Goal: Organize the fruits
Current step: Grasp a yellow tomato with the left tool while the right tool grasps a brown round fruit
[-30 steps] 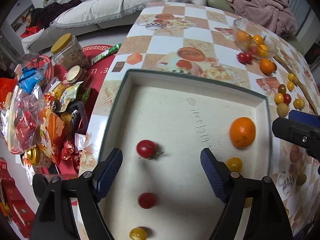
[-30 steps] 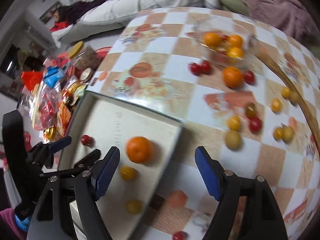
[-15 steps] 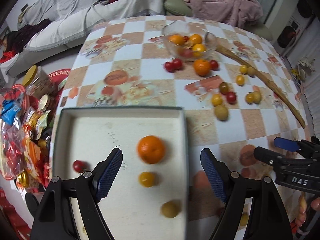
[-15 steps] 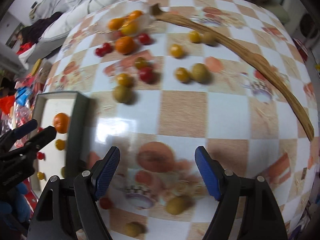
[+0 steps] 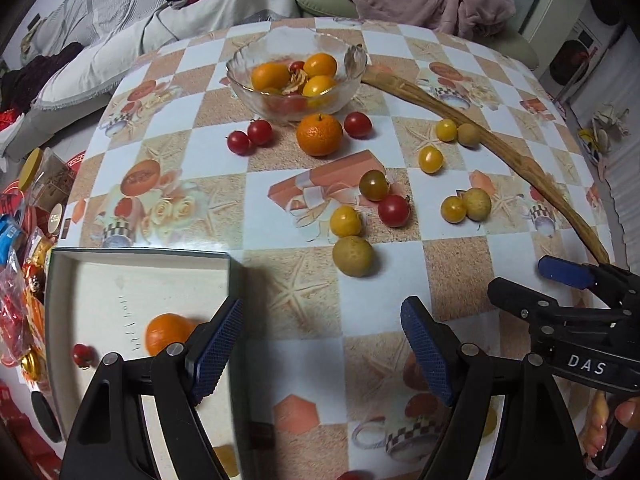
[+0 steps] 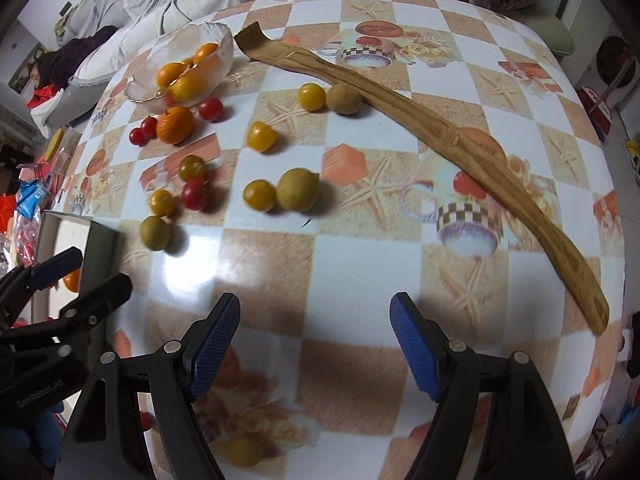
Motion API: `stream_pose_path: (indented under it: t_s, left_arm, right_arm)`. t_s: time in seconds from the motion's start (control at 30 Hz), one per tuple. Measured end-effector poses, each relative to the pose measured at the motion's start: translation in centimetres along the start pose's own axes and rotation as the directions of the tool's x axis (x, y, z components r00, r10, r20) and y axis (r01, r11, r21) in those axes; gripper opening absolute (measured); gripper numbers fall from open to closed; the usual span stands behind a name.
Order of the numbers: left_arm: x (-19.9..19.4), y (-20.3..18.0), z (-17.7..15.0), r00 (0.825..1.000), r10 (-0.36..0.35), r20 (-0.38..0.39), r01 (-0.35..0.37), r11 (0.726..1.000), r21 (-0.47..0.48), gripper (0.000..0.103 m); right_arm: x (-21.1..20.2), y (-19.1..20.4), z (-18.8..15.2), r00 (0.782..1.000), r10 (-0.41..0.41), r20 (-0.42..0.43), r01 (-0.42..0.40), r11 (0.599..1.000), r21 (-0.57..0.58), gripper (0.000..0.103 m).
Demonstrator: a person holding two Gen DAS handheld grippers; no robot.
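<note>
Left tongs (image 5: 322, 350) open, empty, over bare surface (image 5: 304, 360) by tray's right wall. Right tongs (image 6: 316, 344) open, empty, above surface's near edge. Tray (image 5: 140, 258) at near-left corner: orange (image 5: 166, 332), red tomato (image 5: 82, 354) inside. Mid-surface: loose fruit, green one (image 5: 353, 257) nearest, yellow tomato (image 5: 346, 221) touching it, red tomato (image 5: 394, 210) beside. Farther: mandarin (image 5: 319, 135) touching glass bowl (image 5: 246, 84) with oranges. Wooden stick (image 6: 440, 128) along right edge.

Soft indoor light — glare on the glossy tablecloth (image 6: 256, 264), fisheye-bent edges, slight blur.
</note>
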State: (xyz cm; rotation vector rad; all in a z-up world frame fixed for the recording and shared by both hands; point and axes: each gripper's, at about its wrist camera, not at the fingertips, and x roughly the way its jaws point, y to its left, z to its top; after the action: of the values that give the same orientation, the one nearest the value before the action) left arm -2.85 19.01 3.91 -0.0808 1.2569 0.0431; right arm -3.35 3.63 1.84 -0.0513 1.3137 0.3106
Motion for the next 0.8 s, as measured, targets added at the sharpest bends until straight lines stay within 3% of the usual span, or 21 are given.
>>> stream_pose_path:
  t_s: [0.13,0.3,0.73,0.8]
  left_arm:
    - [1.4,-0.9,0.4,1.000,0.023,-0.011,-0.023,1.000,-0.004,0.081]
    - [3.0,-1.4,0.8,0.999,0.048,-0.026,-0.048,0.999,-0.019,0.081]
    - [4.5,-1.5,1.8,0.998,0.055,-0.018,-0.056,0.998,-0.030,0.081]
    - [4.5,-1.4,1.8,0.999,0.044,-0.015,-0.045,0.998,-0.037,0.073]
  right_arm:
    - [0.6,-0.2,0.7,1.000,0.010,-0.006,-0.010,0.999,-0.047,0.078]
    - [1.3,0.0,1.9,1.000,0.031,-0.004,-0.031,0.995,-0.095,0.066]
    - [2.1,0.5,4.8,0.997,0.073,0.033,-0.066,0.984,-0.167,0.059]
    - [2.2,0.8,5.1,0.995,0.093,0.038,-0.084,0.980,-0.182,0.053]
